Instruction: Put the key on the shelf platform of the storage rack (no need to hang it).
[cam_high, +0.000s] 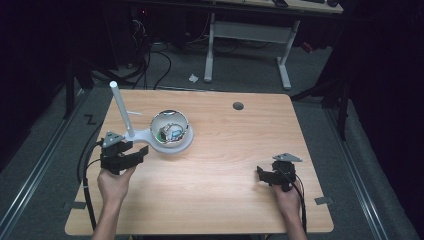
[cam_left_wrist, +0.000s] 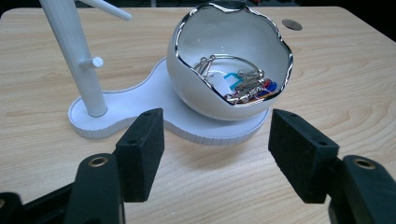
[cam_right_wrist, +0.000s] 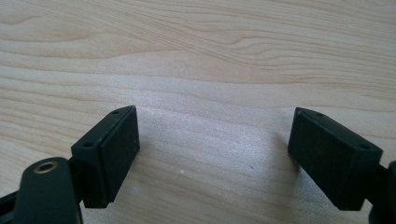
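The left gripper (cam_left_wrist: 215, 154) hovered low with its jaws spread wide, lined up on the white stand (cam_left_wrist: 154, 95) that carried the egg-shaped bowl (cam_left_wrist: 233, 60) at the table's far left, just ahead of that hand. Inside the bowl lay clips and small bits (cam_left_wrist: 240, 84), and an upright post (cam_left_wrist: 74, 56) rose beside it. A good approach, I judged, meant coming in level at the base rim, squeezing the flat plate rather than the rounded shell, and keeping clear of the post. The right gripper (cam_high: 276, 172) rested released over bare wood, well apart. The surface was a pale wooden table (cam_high: 225, 165), with a round cable hole (cam_high: 238, 106), grey floor, cables and a desk frame (cam_high: 247, 47) beyond.
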